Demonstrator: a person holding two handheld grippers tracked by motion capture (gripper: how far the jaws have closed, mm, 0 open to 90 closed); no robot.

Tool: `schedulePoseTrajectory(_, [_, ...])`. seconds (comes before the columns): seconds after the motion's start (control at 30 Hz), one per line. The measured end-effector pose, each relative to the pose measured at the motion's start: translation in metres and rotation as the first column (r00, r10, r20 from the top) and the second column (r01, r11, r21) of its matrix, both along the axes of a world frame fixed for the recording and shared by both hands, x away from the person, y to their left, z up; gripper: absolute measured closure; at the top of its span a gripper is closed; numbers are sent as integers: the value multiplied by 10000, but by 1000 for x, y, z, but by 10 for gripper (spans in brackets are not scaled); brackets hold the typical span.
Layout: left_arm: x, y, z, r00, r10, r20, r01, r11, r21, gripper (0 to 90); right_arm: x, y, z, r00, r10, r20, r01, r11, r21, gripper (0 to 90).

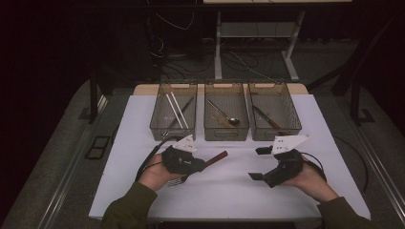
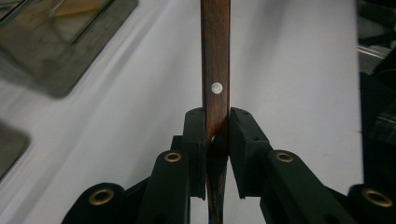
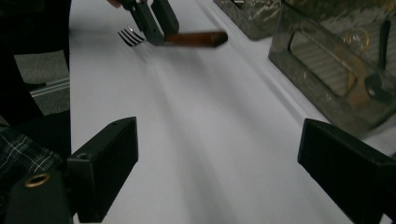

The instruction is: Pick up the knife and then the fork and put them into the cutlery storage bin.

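Two grippers: your left [image 1: 203,164] clamps a fork [image 1: 216,158] by its handle; your right [image 1: 258,163] gapes empty. Tilting could let it slip.

A tabletop [image 1: 229,191] under a white cover runs across the middle and lower part of the high view, its bare wooden edge showing along the far side. Three clear bins stand directly on it in a row near that far edge: the left bin [image 1: 174,130], the middle bin [image 1: 226,133] and the right bin [image 1: 277,132], side by side and nearly touching.
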State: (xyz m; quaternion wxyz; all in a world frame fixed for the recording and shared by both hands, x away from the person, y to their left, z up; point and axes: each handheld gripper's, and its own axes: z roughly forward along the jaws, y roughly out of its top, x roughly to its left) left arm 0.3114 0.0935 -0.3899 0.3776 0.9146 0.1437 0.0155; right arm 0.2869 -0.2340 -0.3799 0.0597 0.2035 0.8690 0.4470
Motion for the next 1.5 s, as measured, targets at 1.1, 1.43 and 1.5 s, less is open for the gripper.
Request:
schedulePoseTrajectory(1.1, [-19,-73,12,9526,-3043,-54,3024,9443,1296,769,8,60,-10,9263,3605,-1093,-3767,8886,-2618,737])
schedulePoseTrajectory(1.43, [-19,-68,10,9508,-3095,152,3071,9475,888,762,5,60,-9,9254,3598,-1191,-3787,8909,-2509,757])
schedulePoseTrajectory(1.5, [-17,-64,10,9505,-3086,356,3062,9500,613,756,6,58,-7,9315,3461,-1120,-3632,9021,-2332,758])
